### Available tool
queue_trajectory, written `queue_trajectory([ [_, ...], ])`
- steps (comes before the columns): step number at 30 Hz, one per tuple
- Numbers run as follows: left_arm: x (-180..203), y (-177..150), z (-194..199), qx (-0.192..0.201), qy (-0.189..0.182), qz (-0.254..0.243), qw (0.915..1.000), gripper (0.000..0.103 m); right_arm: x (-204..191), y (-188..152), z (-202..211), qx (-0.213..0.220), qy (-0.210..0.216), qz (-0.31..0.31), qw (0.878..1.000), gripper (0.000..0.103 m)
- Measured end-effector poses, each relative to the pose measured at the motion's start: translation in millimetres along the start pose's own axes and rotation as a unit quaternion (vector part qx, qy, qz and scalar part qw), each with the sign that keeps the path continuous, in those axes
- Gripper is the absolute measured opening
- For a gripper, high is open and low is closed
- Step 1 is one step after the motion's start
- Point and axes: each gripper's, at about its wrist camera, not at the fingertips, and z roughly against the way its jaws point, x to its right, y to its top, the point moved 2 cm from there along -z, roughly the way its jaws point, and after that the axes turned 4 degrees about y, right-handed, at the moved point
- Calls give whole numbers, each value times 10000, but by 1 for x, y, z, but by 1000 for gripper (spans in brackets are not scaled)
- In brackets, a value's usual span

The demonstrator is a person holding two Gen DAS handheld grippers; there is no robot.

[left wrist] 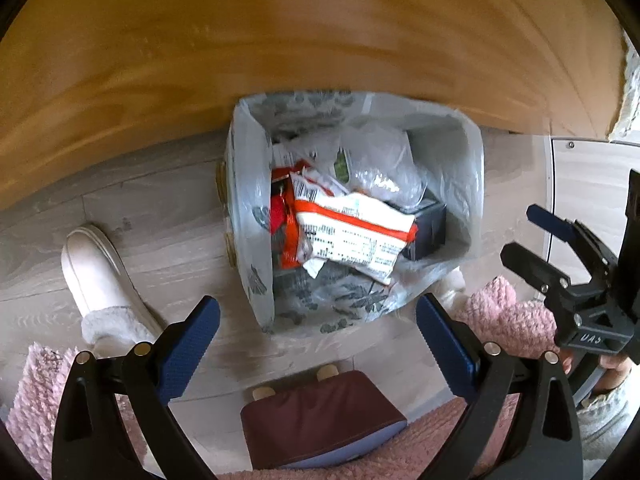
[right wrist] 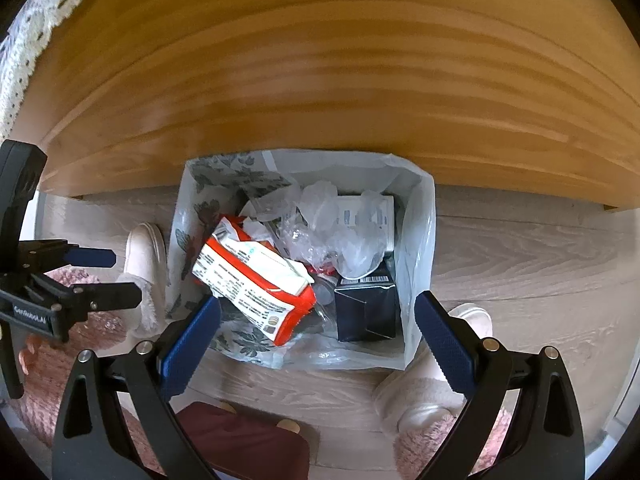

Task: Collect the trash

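Both grippers hang spread and empty, my left gripper (left wrist: 318,344) and right gripper (right wrist: 318,344) poised over the plastic-lined trash bin (left wrist: 244,216), which stands on the floor against the wooden cabinet (left wrist: 280,40), likely to stay steady. An orange-and-white wrapper (right wrist: 256,280) tops the clear crumpled plastic (right wrist: 344,236) and dark box (right wrist: 366,308); whatever lies deeper is hidden.

The trash bag (left wrist: 440,184) hides the bin beneath its lining. The white-and-orange wrapper (right wrist: 256,284) carries print too small to read. The maroon stool (left wrist: 320,420) is cut off at the lower edge.
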Motion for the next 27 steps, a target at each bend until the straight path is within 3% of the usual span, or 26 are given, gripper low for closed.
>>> queue_trajectory([
  [17, 26, 0, 27, 513, -16, -435, 9977, 95, -10, 7, 29, 459, -42, 221, 9987, 93],
  [27, 46, -2, 70, 1407, 44, -1047, 9845, 95, -16, 16, 66, 1219, -331, 633, 9900, 93],
])
